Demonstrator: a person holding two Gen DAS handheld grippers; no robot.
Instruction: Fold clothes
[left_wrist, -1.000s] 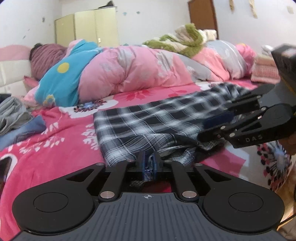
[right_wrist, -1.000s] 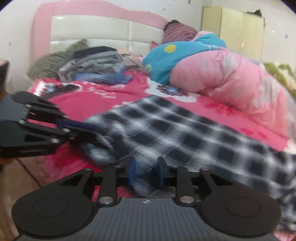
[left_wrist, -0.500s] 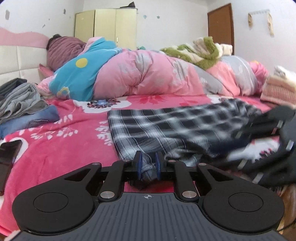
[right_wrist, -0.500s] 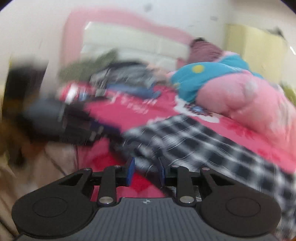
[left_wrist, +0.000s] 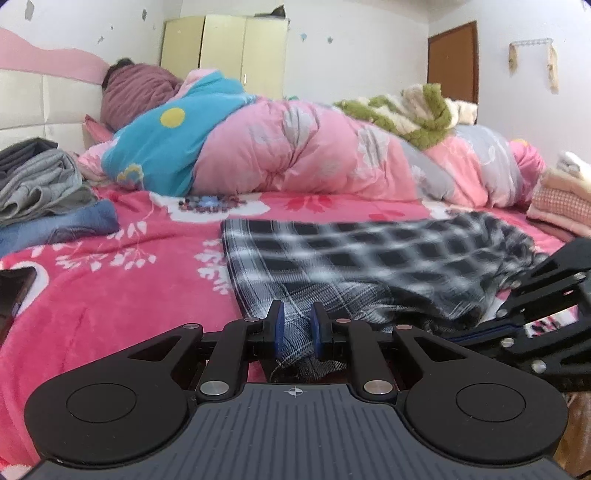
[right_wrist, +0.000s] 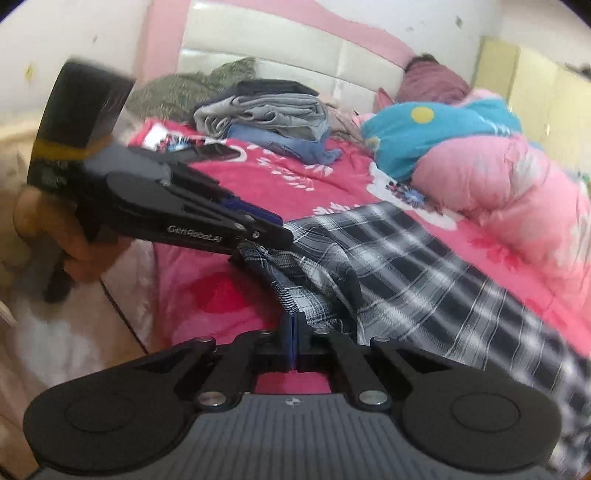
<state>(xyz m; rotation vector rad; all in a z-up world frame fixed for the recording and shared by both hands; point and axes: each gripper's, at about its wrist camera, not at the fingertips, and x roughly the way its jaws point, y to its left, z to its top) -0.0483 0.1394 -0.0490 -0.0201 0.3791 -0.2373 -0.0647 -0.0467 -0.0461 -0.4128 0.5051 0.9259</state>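
The left gripper (left_wrist: 297, 325) pinches the near edge of the plaid shirt (left_wrist: 354, 266), the right gripper (right_wrist: 293, 334) has just closed, pads together, no cloth visibly between, and the shirt lies on the bed (left_wrist: 110, 280).

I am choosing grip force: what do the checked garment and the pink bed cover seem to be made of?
Checked garment: thin woven cloth, probably cotton or a blend, matte; it drapes and creases in soft folds. Bed cover: plush fleece, likely synthetic; its surface looks fuzzy with a slight sheen. The fibre of either cannot be told for certain.
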